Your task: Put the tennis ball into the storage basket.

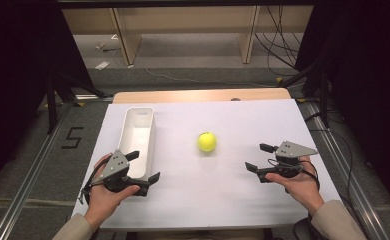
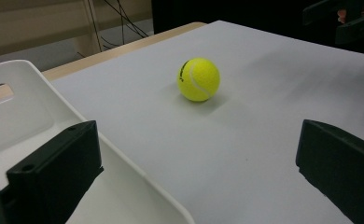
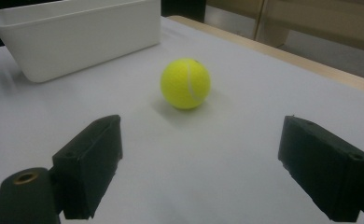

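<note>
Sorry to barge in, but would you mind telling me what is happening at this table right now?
A person sits at the white table holding a two-jaw gripper in each hand. The left gripper is open, one jaw over the near end of the white bin. The right gripper is also open and points toward the tennis ball. The ball lies free on the table between them, beside the bin, and nothing is gripped yet.
</note>
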A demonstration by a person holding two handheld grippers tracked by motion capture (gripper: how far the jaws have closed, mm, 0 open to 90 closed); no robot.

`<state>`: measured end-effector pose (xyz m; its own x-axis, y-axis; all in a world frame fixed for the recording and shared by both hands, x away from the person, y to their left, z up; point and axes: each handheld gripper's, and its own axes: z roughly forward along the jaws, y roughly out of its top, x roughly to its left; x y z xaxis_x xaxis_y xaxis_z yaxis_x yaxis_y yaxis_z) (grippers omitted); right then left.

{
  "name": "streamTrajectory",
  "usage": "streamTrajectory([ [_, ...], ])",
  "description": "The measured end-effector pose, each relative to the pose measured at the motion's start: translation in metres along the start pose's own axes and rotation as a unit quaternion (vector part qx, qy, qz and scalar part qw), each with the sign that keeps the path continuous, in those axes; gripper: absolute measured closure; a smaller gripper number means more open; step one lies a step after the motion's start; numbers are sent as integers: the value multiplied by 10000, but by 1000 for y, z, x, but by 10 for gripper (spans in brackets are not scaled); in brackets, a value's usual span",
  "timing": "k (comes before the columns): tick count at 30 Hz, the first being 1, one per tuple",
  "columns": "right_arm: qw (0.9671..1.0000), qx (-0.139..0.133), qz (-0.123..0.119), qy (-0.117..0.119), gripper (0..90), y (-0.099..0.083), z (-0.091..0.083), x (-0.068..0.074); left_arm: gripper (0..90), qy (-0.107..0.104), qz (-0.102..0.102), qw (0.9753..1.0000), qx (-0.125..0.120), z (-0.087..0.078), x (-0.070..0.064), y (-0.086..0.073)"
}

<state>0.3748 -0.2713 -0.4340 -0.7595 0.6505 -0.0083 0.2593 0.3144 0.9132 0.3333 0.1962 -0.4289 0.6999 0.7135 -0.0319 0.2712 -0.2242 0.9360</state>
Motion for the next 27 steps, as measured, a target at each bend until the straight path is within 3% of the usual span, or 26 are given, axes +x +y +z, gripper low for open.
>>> streamTrajectory([
  [13,10000,0,-10,18,145,2,2,2,0,6,-18,10000,-24,-1,-1,0],
  [27,10000,23,-23,25,135,10,16,3,0,13,-23,10000,-16,-1,-1,0],
])
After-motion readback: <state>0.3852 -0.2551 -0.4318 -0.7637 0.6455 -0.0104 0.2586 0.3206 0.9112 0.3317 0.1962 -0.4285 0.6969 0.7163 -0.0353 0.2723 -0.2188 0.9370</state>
